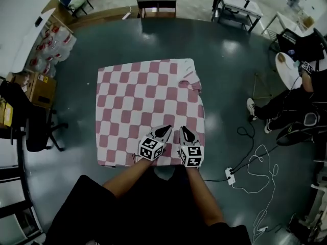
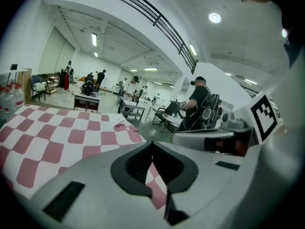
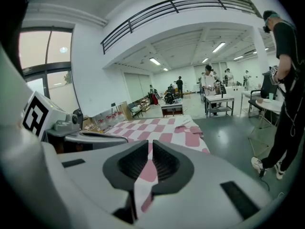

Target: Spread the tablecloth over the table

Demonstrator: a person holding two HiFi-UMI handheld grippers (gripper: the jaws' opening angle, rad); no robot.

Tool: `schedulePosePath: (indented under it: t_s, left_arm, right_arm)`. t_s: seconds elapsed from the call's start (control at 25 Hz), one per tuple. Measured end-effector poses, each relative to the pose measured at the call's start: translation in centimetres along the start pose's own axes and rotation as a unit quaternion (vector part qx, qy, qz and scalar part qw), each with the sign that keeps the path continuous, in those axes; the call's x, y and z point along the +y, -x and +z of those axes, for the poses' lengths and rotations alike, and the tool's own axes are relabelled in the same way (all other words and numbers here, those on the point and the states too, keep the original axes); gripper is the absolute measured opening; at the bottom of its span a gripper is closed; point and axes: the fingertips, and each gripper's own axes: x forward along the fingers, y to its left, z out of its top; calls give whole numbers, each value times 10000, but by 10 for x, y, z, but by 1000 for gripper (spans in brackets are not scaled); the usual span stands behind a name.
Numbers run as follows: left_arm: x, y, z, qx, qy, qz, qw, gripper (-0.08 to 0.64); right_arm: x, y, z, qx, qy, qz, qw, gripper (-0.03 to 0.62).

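While both pairs of jaws sit pinched almost closed, the left gripper [image 1: 166, 130] and right gripper [image 1: 183, 130], side by side, each nip a fold of the tablecloth [image 1: 148, 106] at its near edge. One soft cloth in pink-and-white checks is draped over the table, hiding it. Its far right corner [image 1: 191, 79] is crumpled back. All round lies a glossy dark floor [image 1: 230, 70].

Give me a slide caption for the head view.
Left gripper and right gripper, side by side, grip the red-and-white checked tablecloth, far right corner rumpled.
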Motion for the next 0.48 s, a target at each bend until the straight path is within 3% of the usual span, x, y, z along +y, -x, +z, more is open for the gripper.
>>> schedulePosePath:
  t_s: [0.2, 0.48]
  left_arm:
    - [-17, -45, 24, -246, 199, 540, 9980, 11]
    - [-7, -87, 29, -212, 432, 765, 9959, 11]
  right_arm:
    - [-50, -1, 14, 125, 266, 502, 9983, 40]
    - [-113, -15, 23, 407, 307, 438, 9977, 40]
